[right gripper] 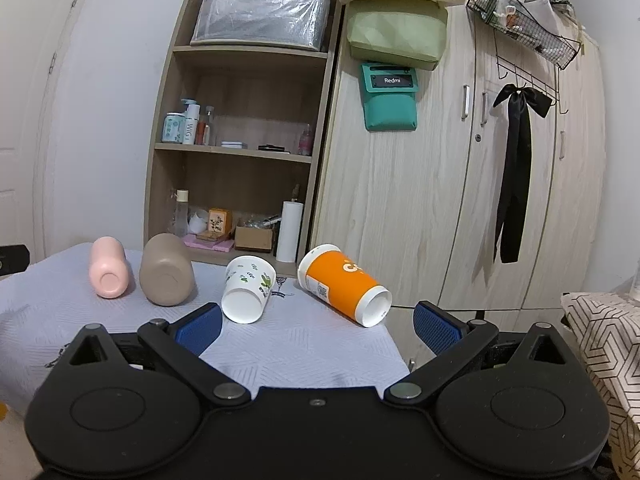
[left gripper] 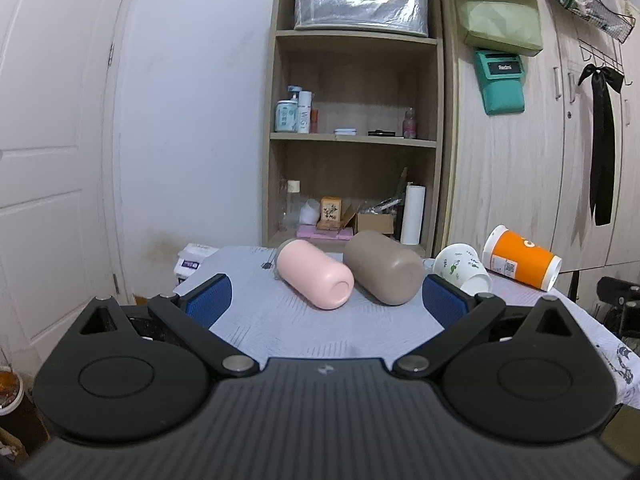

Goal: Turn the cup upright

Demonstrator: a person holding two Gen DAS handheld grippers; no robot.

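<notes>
Nearest the lens in each wrist view are the black gripper bodies, both with blue-padded fingers spread wide and holding nothing. Between the fingers of the left gripper [left gripper: 326,300] lie the pink cup [left gripper: 316,274] and the brown cup [left gripper: 384,272], side by side on the grey tablecloth [left gripper: 272,312], bases toward the camera. Just right of them the white leaf-print cup [left gripper: 464,270] lies on its side, then the orange cup [left gripper: 520,258] at the table's far right. The right gripper [right gripper: 318,326] faces the white leaf-print cup [right gripper: 248,290] and the orange cup [right gripper: 344,286], whose base overhangs the cloth's right edge. Beyond the table stand a wooden shelf [right gripper: 240,148] and a wardrobe [right gripper: 440,200].
</notes>
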